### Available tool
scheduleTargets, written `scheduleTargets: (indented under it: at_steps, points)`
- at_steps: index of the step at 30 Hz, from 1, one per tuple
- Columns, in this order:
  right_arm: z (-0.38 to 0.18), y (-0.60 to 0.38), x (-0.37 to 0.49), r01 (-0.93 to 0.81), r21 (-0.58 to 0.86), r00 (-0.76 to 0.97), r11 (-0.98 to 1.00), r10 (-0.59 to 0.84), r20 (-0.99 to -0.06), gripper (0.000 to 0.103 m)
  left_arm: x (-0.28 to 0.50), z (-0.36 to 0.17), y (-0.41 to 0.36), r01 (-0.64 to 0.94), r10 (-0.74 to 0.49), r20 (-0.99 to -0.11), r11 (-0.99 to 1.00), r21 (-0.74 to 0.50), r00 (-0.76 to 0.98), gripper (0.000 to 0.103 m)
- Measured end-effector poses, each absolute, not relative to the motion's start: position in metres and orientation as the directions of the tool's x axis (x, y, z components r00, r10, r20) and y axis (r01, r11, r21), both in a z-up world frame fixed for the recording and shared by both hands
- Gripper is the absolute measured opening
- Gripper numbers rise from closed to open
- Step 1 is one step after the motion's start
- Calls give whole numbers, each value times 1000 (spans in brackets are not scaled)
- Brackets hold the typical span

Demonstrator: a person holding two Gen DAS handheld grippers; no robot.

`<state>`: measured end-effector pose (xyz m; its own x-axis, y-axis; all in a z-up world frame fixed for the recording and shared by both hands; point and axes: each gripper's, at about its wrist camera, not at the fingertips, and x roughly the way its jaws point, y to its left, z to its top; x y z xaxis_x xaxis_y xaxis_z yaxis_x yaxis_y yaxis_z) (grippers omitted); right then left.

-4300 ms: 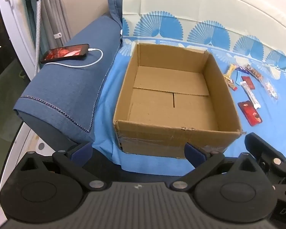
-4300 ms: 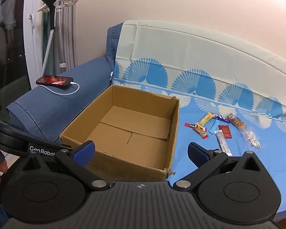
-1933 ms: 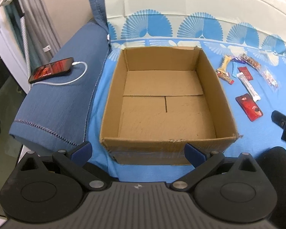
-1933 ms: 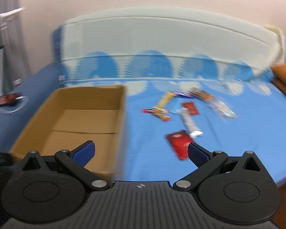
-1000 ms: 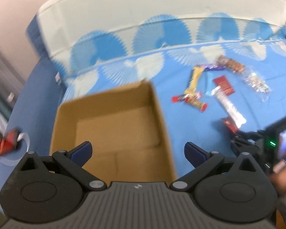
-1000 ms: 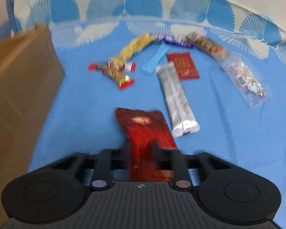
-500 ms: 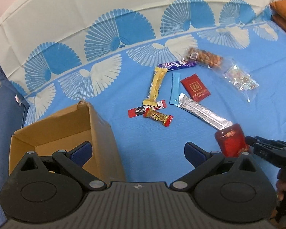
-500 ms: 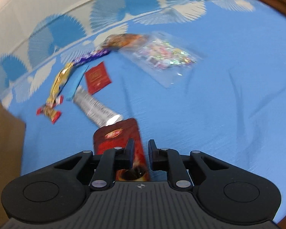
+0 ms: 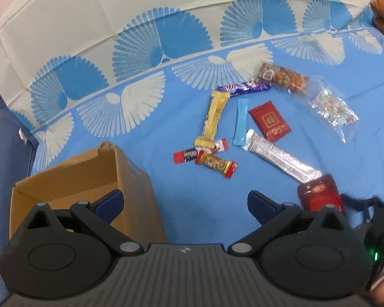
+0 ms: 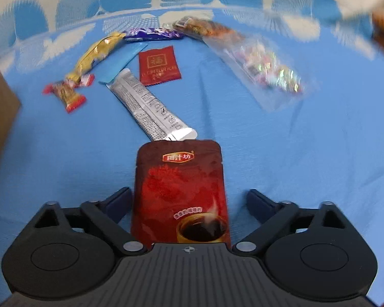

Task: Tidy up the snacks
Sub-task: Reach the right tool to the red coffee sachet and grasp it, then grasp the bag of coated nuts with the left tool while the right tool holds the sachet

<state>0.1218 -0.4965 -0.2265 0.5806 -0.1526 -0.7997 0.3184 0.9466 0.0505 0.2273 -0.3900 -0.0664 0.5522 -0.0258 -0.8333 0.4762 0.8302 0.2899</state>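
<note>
Right wrist view is showing the blue sheet (image 10: 281, 153) covering pretty much everything, with the cardboard box (image 9: 130, 179) sitting off to the left. Between the fingers of the right claw (image 10: 188, 199) the dark red pouch (image 10: 180, 192) is lying flat; the jaws have just been opening and are standing wide, pads off it. Its far edge is touching the silver stick pack (image 10: 146, 107). Left claw (image 9: 184, 203) is hanging wide open over bare sheet beside the box.
</note>
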Motion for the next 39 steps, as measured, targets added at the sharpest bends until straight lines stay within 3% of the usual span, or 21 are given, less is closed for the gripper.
scheduleTargets:
  at_steps: [1, 4, 9, 12, 15, 20, 26, 28, 29, 30, 31, 34, 36, 39]
  points:
    - [-224, -496, 119, 317, 49, 590, 947, -156, -792, 61, 229, -65, -393, 481, -30, -830, 826, 293, 557, 103]
    - [-220, -510, 108, 359, 110, 605, 927, -142, -783, 49, 241, -60, -413, 501, -56, -825, 816, 287, 563, 103]
    - [-207, -559, 70, 494, 228, 652, 839, -184, -736, 48, 286, -59, -470, 519, -192, -843, 847, 117, 502, 103]
    - [-209, -585, 54, 546, 244, 647, 801, -219, -730, 48, 326, -84, -516, 494, -271, -887, 868, -57, 374, 103]
    - [-220, -603, 45, 580, 264, 626, 771, -214, -750, 48, 360, -117, -556, 399, -289, -907, 904, -153, 307, 103]
    - [-232, -615, 36, 575, 305, 639, 760, -183, -747, 48, 415, -166, -624, 305, -243, -941, 938, -166, 234, 103]
    - [-237, -619, 31, 552, 335, 675, 764, -173, -717, 49, 455, -218, -659, 183, -119, -978, 979, -86, 173, 103]
    - [-239, -620, 28, 541, 345, 689, 767, -169, -705, 50, 453, -219, -665, 197, -95, -970, 979, -50, 223, 102]
    - [-240, -621, 27, 538, 348, 694, 768, -169, -700, 50, 450, -218, -666, 217, -90, -966, 976, -36, 244, 99]
    - [-241, -620, 27, 536, 347, 697, 770, -172, -696, 50, 445, -214, -667, 242, -96, -954, 970, -25, 286, 87]
    - [-241, -619, 27, 535, 340, 697, 774, -177, -695, 49, 440, -209, -664, 262, -134, -945, 964, -54, 297, 65]
    - [-240, -613, 27, 542, 312, 693, 780, -204, -692, 48, 432, -195, -652, 266, -178, -949, 958, -107, 259, 38]
    - [-237, -612, 28, 550, 303, 685, 778, -214, -696, 47, 423, -182, -638, 276, -205, -946, 952, -134, 249, 31]
    - [-226, -612, 24, 550, 330, 703, 767, -213, -678, 46, 398, -147, -621, 334, -231, -925, 934, -124, 302, 30]
